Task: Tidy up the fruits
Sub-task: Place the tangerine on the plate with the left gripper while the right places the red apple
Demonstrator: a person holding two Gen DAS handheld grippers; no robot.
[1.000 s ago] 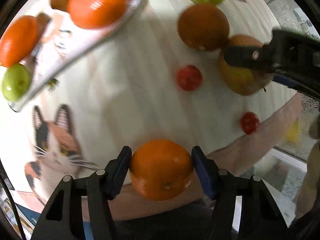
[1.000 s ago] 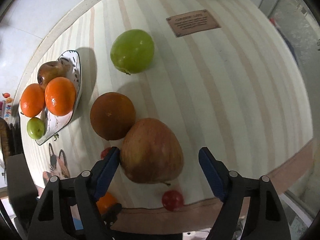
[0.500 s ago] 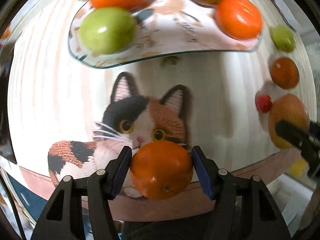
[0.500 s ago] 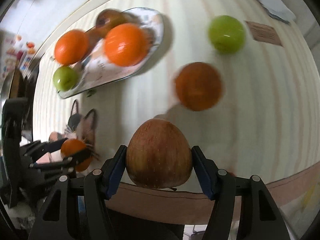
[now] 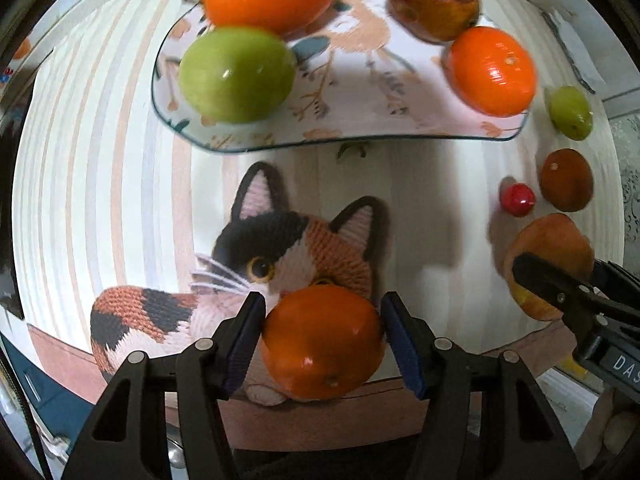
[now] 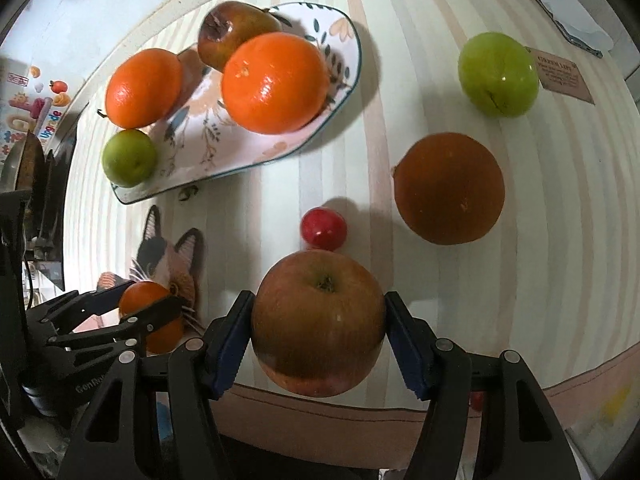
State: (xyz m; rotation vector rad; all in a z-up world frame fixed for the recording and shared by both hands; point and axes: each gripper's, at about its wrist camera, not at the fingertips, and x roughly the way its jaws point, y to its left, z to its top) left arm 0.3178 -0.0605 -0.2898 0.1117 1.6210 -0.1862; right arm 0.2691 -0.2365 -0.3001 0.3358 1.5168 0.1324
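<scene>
While the left tool [image 5: 322,330] grips an orange [image 5: 322,338] at lower centre and the right tool [image 6: 318,330] grips an apple [image 6: 318,322], lower each gently onto a bare patch of the plate [image 6: 280,146], upper left, avoiding seated fruit.

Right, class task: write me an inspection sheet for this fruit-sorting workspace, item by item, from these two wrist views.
Surface: striped tablecloth with a cat motif.
Job's things: floral plate holds two oranges, a dark red apple and a small green fruit; green apple, dark orange and red cherry tomato lie loose on the cloth.
Clutter: brown label on the cloth; small stem bit by the plate.
Grippers: left hand-held gripper shut on small orange; right hand-held gripper shut on russet apple.
Cables: nothing seen.
Surroundings: colourful stickers at far left.
</scene>
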